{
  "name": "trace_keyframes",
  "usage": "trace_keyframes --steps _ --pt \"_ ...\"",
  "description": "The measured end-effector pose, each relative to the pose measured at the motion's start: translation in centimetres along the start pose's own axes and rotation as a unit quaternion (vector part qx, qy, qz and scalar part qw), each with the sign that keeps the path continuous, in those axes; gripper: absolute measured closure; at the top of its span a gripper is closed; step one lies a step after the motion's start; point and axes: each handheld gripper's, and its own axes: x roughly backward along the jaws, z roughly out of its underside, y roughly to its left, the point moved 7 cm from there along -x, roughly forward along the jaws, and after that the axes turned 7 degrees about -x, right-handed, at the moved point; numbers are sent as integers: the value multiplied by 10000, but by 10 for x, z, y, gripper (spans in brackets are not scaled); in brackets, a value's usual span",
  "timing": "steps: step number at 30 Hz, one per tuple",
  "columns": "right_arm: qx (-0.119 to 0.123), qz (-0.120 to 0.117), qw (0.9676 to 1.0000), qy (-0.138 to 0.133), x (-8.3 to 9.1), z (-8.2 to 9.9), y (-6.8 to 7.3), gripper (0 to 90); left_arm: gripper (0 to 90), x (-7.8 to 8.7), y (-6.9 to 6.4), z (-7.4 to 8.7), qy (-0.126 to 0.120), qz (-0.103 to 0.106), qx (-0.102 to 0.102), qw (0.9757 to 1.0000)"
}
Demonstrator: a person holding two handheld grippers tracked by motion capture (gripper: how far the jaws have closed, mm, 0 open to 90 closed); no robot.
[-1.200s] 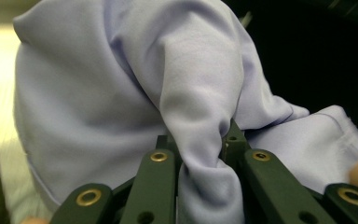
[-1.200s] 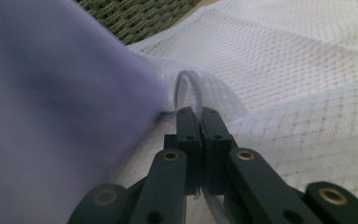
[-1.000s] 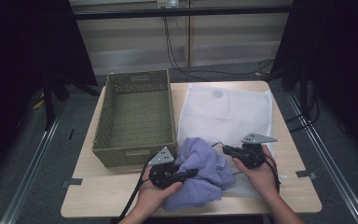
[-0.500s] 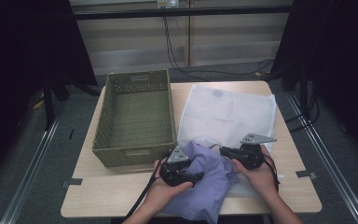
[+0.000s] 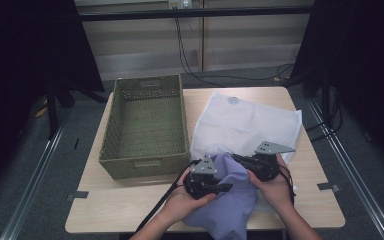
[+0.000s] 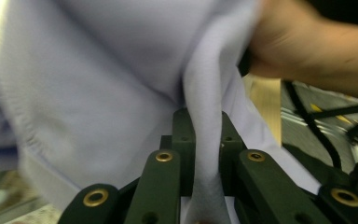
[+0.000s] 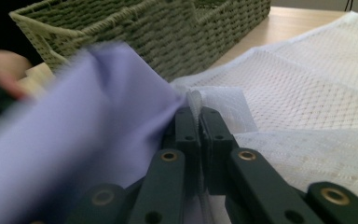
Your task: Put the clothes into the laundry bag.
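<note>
One light wooden worktop (image 5: 130,210) carrying three things: one olive-green woven rectangular basket (image 5: 145,130) on its left half, one white mesh laundry bag (image 5: 250,120) lying flat on its right half, and one lavender cloth garment (image 5: 230,200) bunched at the near edge, overlapping the bag's near end and hanging over the worktop edge. Two hand-held tongs, one per hand. Left tongs (image 5: 225,187) sit just right of the basket's near corner, tips on the lavender garment; their jaws have just been closing, and in the left gripper view a fold of the garment (image 6: 205,140) runs down between the left tongs (image 6: 204,140), so they are clamped on it. Right tongs (image 5: 237,159) point leftward at the garment's far edge where it meets the bag; in the right gripper view the right tongs (image 7: 198,122) are pressed together on a thin white mesh edge of the bag (image 7: 307,93), with the garment (image 7: 98,121) lying against the left jaw, blurred. Basket (image 7: 168,32) stands behind them, touching neither tongs. The two tongs are near each other, with the garment between them.
</note>
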Motion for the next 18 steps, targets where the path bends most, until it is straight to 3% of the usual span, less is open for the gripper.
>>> trace_keyframes --steps 2,4,7,8,10,12,13,15,17,18 --pt "-6 -30 10000 -94 4 -3 4 869 826 -10 12 10 150 2 363 9992" --pt "22 -99 9998 -178 7 -6 7 869 825 -14 20 18 275 -41 590 9979" --pt "145 -344 9991 -213 12 -9 17 867 824 -13 32 24 221 -283 1161 9926" --pt "188 -391 9988 -213 13 -10 20 868 824 -12 34 23 202 -328 1164 9925" --pt "278 -467 9983 -227 15 -10 27 867 824 -8 30 15 -5 -312 969 9948" --pt "349 -494 9978 -285 17 -12 32 868 825 -3 19 2 -290 -31 679 9973" --pt "371 -509 9975 -322 17 -13 34 868 824 -3 13 -3 -331 8 539 9980" --pt "313 -422 9979 -372 18 -15 33 868 820 -3 10 -8 -280 -144 381 9988" --pt "243 -379 9982 -392 19 -16 30 869 817 -3 18 -8 -327 -488 702 9958" --pt "225 -380 9983 -370 18 -15 29 869 817 -2 25 -6 -406 -628 950 9927"
